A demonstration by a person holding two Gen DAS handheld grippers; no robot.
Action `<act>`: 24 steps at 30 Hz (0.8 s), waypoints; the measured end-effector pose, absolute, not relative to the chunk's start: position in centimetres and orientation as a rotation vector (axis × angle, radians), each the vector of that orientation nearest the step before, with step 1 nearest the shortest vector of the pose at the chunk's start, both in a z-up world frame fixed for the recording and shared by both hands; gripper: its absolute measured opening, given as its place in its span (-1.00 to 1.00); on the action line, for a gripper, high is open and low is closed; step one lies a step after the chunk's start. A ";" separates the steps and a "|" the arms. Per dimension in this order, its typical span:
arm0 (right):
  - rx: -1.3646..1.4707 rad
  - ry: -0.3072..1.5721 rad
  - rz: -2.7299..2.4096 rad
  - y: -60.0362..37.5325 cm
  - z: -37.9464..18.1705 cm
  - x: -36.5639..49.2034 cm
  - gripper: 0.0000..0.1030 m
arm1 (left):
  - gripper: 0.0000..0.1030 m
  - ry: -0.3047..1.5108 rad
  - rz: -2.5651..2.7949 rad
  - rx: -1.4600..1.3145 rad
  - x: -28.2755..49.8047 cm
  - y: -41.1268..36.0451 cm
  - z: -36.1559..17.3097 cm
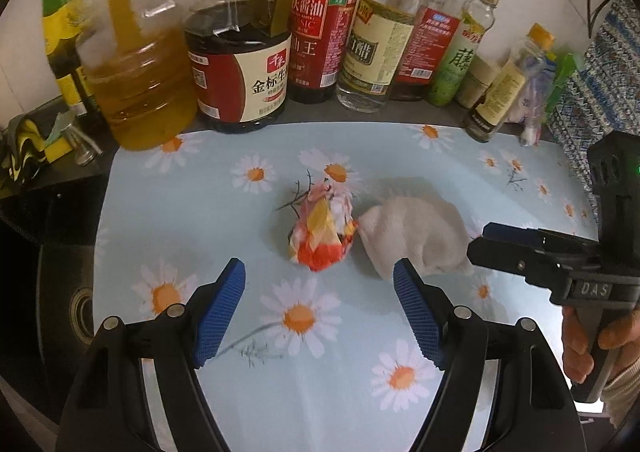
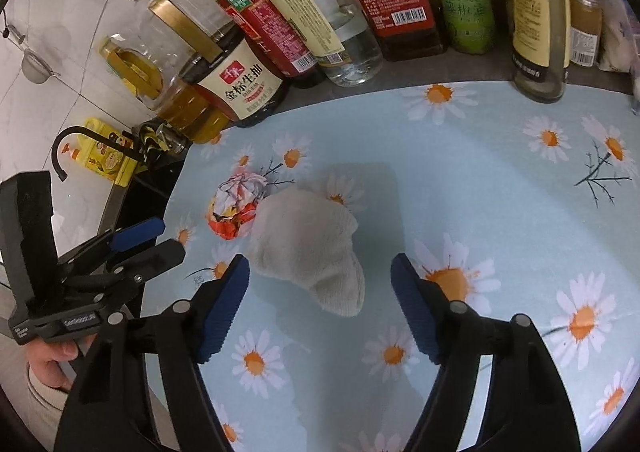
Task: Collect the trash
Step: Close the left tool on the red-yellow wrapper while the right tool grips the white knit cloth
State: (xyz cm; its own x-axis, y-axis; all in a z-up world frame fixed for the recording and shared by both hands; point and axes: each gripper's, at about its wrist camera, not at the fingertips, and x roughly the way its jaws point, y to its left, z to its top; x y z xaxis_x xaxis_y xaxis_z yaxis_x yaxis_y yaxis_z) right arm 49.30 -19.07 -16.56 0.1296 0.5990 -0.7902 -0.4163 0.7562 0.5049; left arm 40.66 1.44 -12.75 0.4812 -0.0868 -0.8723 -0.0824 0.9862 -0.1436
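Presently both tools hover over the daisy-print cloth (image 1: 208,187) with nothing yet taken; the step in hand appears to be the approach to the first pick.

Left gripper (image 1: 319,284): jaws spread wide and empty; directly beyond them lies a crumpled printed wrapper (image 1: 320,230), orange, yellow and white, near the middle of the cloth. Right gripper (image 2: 319,278): jaws likewise spread and empty; a crumpled white tissue wad (image 2: 308,248) sits just ahead of them, slightly toward the left finger. Wrapper and wad lie side by side, apparently touching, the wrapper to the left and a little farther.

Judgement: each tool is lined up on its own piece; the next move calls for lowering the fingers to straddle the item and closing on it; the two tools stand close together, so taking both at once risks a clash, and taking one piece may drag its neighbour. No bin or bag shows in either view, so the destination cannot be stated.

Surroundings: along the far edge stands a row of condiment bottles, including an oil jug (image 1: 140,83), a dark soy sauce bottle (image 1: 244,75) and a green-labelled pepper-oil bottle (image 1: 456,63); one tall glass bottle (image 2: 540,19) stands on the cloth's far right. All are well apart from the trash and do not obstruct the approach.
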 end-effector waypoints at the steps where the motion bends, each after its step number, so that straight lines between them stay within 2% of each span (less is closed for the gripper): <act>1: 0.180 1.244 0.747 -19.0 -16.8 49.5 0.24 | 0.44 1.074 -0.004 -0.179 41.1 1.6 -13.0; 6: 0.198 1.264 0.753 -18.7 -17.5 50.4 0.13 | 0.44 1.088 -0.003 -0.169 42.8 1.6 -13.9; 9: 0.206 1.275 0.756 -18.6 -17.9 50.8 -0.02 | 0.41 1.098 -0.007 -0.162 43.7 1.4 -14.6; 11: 0.212 1.282 0.758 -18.5 -18.1 51.0 -0.02 | 0.40 1.103 -0.006 -0.161 44.2 1.5 -15.1; 12: 0.216 1.283 0.758 -18.5 -18.1 51.1 -0.04 | 0.28 1.104 -0.007 -0.159 44.4 1.4 -15.2; 15: 0.230 1.283 0.762 -18.5 -18.3 51.2 -0.17 | 0.25 1.117 -0.009 -0.159 44.9 1.5 -15.7; 18: 0.240 1.294 0.768 -18.5 -18.5 51.2 -0.21 | 0.25 1.121 -0.008 -0.163 45.2 1.5 -16.0; 19: 0.237 1.292 0.768 -18.5 -18.5 51.1 -0.29 | 0.23 1.123 -0.010 -0.165 45.2 1.6 -16.1; 21: 0.230 1.292 0.768 -18.5 -18.6 51.0 -0.39 | 0.08 1.134 -0.020 -0.165 45.3 1.5 -16.4; 24: 0.224 1.284 0.769 -18.5 -18.6 50.8 -0.52 | 0.04 1.151 -0.032 -0.196 45.5 1.8 -17.0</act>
